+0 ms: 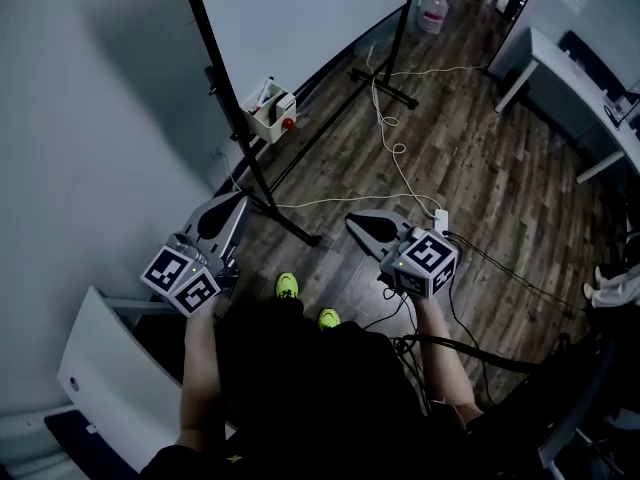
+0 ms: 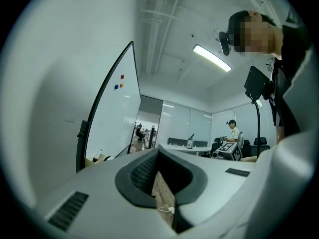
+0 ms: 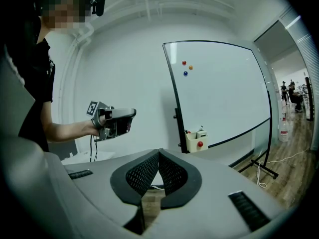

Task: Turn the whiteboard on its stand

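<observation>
Two grey hand-held tools, left gripper (image 1: pixel 215 218) and right gripper (image 1: pixel 365 230), hang short of the large white whiteboard (image 1: pixel 300 18) on its black metal stand (image 1: pixel 228 98) at the floor's wall edge. Left gripper view: jaws pinched together, empty, with the board ahead. Right gripper view: jaws together and empty too, so by my reckoning the turning hasn't started.

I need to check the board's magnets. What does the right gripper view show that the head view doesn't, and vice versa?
Only the right gripper view: three magnets on the whiteboard. Only the head view: the person's yellow-green shoes. Both: the whiteboard, the white box on its stand, and the left gripper.
</observation>
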`<action>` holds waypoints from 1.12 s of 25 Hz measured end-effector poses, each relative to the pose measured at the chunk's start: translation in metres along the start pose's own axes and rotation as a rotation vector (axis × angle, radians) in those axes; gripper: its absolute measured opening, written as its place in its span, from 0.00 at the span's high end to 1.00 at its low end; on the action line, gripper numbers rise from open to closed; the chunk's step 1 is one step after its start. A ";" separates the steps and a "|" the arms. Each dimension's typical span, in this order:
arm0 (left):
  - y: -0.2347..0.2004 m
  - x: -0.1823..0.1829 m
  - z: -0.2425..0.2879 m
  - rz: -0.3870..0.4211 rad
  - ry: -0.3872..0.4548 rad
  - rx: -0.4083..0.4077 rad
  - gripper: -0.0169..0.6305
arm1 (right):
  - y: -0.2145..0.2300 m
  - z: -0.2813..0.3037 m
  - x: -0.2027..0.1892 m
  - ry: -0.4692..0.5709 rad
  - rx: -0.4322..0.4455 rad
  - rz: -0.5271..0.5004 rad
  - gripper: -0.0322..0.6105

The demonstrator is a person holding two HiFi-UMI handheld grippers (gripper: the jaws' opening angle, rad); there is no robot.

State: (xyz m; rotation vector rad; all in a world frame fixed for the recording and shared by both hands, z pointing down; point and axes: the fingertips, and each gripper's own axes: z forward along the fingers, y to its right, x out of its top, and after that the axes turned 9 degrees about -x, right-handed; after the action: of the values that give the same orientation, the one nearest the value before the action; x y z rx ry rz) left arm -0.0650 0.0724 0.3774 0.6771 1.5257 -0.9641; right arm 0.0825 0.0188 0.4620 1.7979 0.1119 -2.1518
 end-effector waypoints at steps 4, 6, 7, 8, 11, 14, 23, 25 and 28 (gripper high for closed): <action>0.010 -0.012 -0.001 -0.014 -0.028 -0.030 0.98 | -0.012 0.000 0.002 0.018 0.010 -0.001 0.96; 0.013 -0.018 0.001 -0.013 -0.039 -0.045 0.98 | -0.020 0.000 0.001 0.018 0.018 0.001 0.96; 0.016 -0.020 0.003 -0.008 -0.041 -0.055 0.98 | -0.023 0.000 0.002 0.017 0.021 -0.001 0.96; 0.020 -0.021 0.006 -0.001 -0.043 -0.069 0.98 | -0.027 0.000 0.005 0.020 0.021 -0.007 0.96; 0.031 -0.031 0.018 0.006 -0.073 -0.114 0.98 | -0.037 0.000 0.017 0.041 0.014 -0.038 0.96; 0.039 -0.043 0.024 -0.012 -0.089 -0.147 0.98 | -0.045 0.001 0.025 0.054 0.007 -0.064 0.96; 0.052 -0.055 0.034 -0.057 -0.103 -0.209 0.98 | -0.045 0.006 0.023 0.040 0.001 -0.057 0.96; 0.051 -0.055 0.035 -0.061 -0.106 -0.214 0.98 | -0.046 0.009 0.024 0.038 0.011 -0.055 0.96; 0.052 -0.054 0.039 -0.058 -0.116 -0.226 0.98 | -0.047 0.010 0.028 0.037 0.025 -0.059 0.96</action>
State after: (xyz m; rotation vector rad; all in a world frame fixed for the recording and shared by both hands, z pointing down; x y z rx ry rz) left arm 0.0088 0.0695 0.4191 0.4113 1.5293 -0.8432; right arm 0.0544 0.0545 0.4300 1.8719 0.1489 -2.1696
